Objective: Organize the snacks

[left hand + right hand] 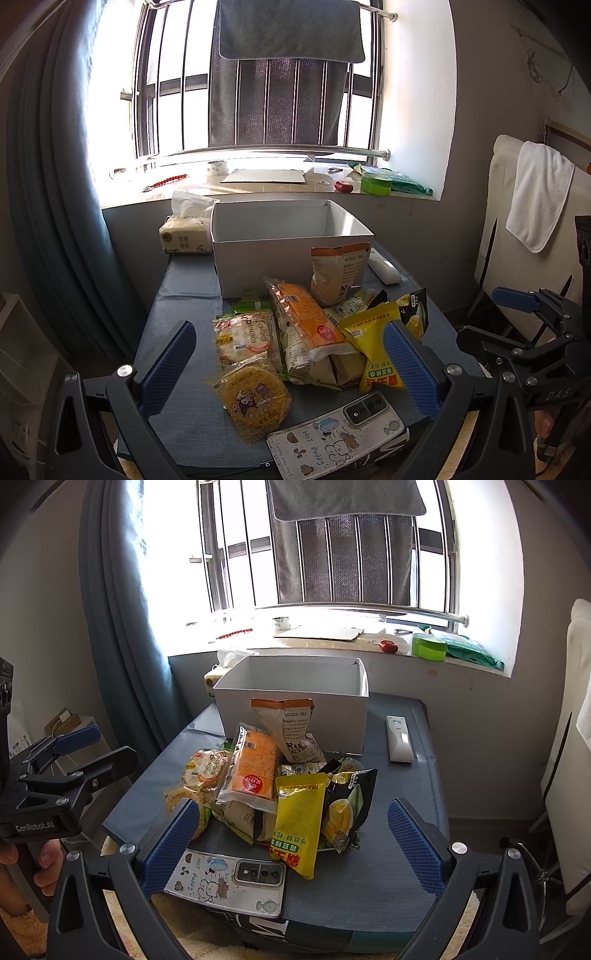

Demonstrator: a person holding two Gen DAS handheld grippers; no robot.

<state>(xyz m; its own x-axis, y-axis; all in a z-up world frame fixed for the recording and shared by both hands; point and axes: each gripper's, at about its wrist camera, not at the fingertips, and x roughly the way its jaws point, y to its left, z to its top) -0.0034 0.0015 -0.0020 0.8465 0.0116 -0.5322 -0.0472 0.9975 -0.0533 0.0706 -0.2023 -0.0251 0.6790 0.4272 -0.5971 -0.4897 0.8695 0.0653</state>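
One phone [338,439] before snacks [314,332], box [258,258].

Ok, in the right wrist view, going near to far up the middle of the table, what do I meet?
Phone → yellow snack pouch → orange-labelled packet → upright beige bag → white box → windowsill.

"HOT Puppy" on phone case [225,888], "GenRobot.AI" on left gripper [35,827], "20250221" on beige snack bag [291,731]
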